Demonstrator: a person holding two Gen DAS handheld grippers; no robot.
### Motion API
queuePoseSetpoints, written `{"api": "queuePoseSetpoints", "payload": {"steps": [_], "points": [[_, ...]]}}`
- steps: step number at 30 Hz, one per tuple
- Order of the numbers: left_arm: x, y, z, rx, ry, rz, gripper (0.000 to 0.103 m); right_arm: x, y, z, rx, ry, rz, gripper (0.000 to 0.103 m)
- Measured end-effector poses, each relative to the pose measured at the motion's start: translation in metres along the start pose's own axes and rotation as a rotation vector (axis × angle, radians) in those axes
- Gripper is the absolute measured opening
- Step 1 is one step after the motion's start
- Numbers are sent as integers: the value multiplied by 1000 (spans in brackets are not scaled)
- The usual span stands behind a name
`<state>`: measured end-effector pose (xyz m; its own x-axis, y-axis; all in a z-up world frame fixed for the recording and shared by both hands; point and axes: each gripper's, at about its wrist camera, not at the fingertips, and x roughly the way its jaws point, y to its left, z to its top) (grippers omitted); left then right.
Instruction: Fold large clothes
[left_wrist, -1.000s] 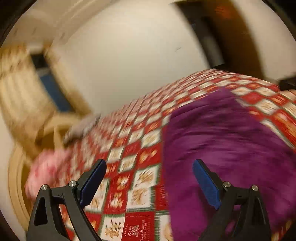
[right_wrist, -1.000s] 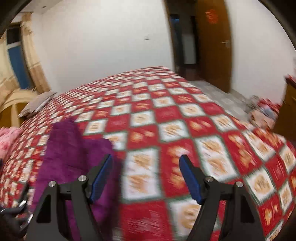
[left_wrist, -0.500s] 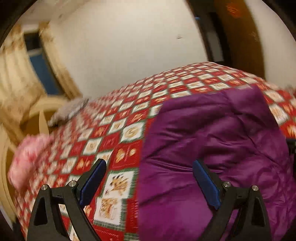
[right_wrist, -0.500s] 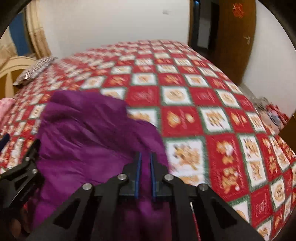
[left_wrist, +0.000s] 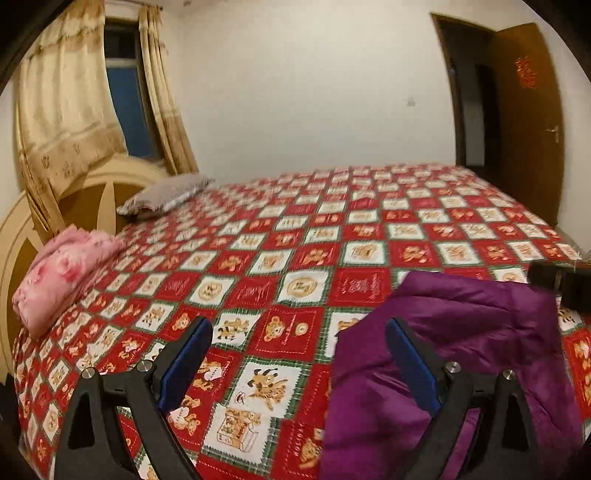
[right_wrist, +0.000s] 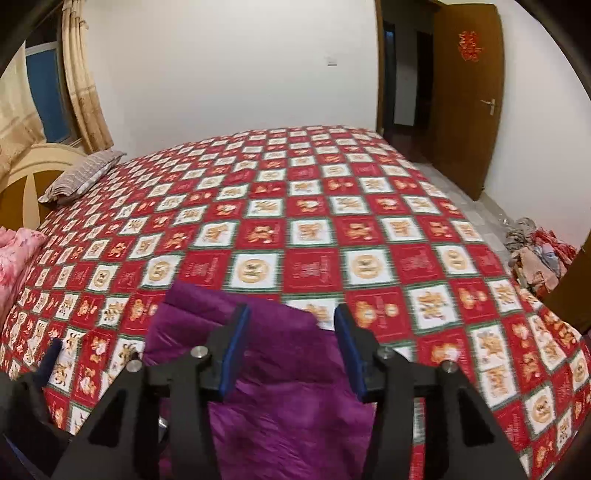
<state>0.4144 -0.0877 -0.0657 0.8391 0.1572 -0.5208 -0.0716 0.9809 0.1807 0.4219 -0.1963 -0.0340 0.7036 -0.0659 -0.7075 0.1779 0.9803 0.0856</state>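
A purple padded jacket (left_wrist: 461, 354) lies bunched on the near edge of the bed; it also shows in the right wrist view (right_wrist: 280, 387). My left gripper (left_wrist: 299, 358) is open and empty, just left of the jacket, its right finger over the jacket's edge. My right gripper (right_wrist: 291, 343) is open above the jacket, with nothing between its blue pads. The right gripper's body shows at the right edge of the left wrist view (left_wrist: 561, 284).
The bed has a red, white and green checked cover (left_wrist: 332, 236). A folded pink blanket (left_wrist: 62, 269) and a grey pillow (left_wrist: 166, 195) lie by the headboard (left_wrist: 85, 195). A heap of clothes (right_wrist: 535, 254) lies on the floor right of the bed, near a brown door (right_wrist: 469, 92).
My right gripper closed on the jacket half a second ago and is now open again. Both grippers have pulled back and up; the jacket sits lower in both views.
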Motion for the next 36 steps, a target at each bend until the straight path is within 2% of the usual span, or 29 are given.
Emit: {"api": "queuePoseSetpoints", "payload": {"steps": [2, 4, 6, 8, 10, 13, 20, 36], "points": [[21, -11, -1, 23, 64, -1, 95, 20, 7, -6, 2, 30, -2, 48], [35, -27, -7, 70, 104, -19, 95, 38, -3, -20, 33, 55, -32, 46], [40, -47, -17, 136, 92, -21, 95, 50, -17, -37, 57, 86, -52, 40], [42, -65, -26, 200, 80, -25, 95, 60, -38, -56, 93, 98, -71, 39], [38, -81, -31, 221, 59, -36, 95, 63, -58, -71, 146, 68, -47, 40], [40, -93, -37, 239, 59, -31, 95, 65, -69, -75, 155, 46, -45, 40], [54, -87, -40, 181, 96, -91, 97, 73, -69, -80, 152, 28, -39, 40], [61, -91, -49, 177, 113, -108, 98, 84, -72, -87, 153, 20, -28, 41]]}}
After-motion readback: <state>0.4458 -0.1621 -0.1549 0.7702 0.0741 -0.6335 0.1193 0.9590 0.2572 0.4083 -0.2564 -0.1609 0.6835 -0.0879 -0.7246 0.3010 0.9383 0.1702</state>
